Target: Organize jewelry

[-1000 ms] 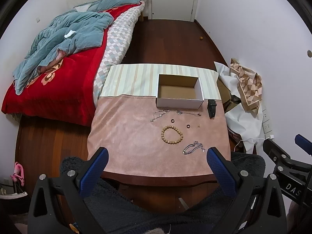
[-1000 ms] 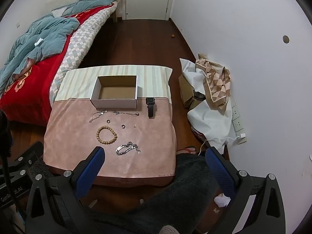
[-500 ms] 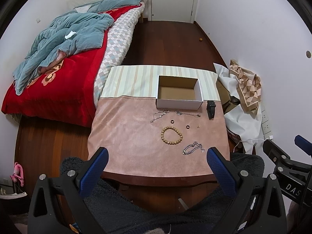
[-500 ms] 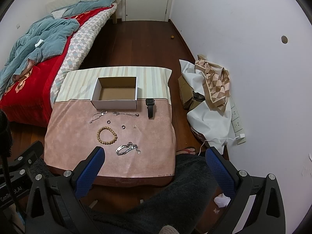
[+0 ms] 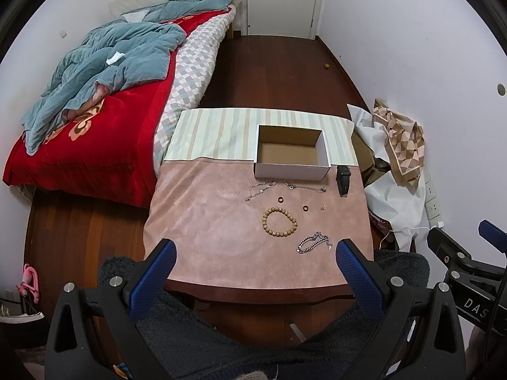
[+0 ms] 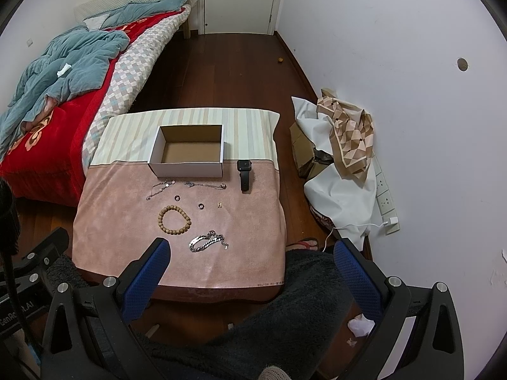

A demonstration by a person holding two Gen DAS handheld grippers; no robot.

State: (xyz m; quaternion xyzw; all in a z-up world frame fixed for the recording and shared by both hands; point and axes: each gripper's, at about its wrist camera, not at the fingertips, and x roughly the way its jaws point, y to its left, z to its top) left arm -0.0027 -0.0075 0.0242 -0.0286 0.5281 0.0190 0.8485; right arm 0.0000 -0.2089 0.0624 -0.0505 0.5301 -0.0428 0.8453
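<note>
pink table mat (image 5: 206, 221) | wooden bead bracelet (image 5: 279, 222) round, intact | both tongs spread wide, empty

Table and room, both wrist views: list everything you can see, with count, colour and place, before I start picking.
Box: 1, white outside, brown inside, open, nothing visible in it, far half of table.
Smartwatch: 1, black, right of the box.
Thin chains: apparently 2, silver, just in front of the box.
Rings: 2, dark, nearer than the chains.
Small charm: 1, pale, right of the rings; too small to identify.
Bead bracelet: 1, tan, table centre.
Chain bracelet: 1, silver, nearest table edge.
Table cloth: 1, pink near, striped far.
Bed: 1, red cover, teal quilt, left.
Fabric pile: white and patterned beige, right wall.
Left gripper: blue pads, open, holding nothing.
Right gripper: blue pads, open, holding nothing.
</note>
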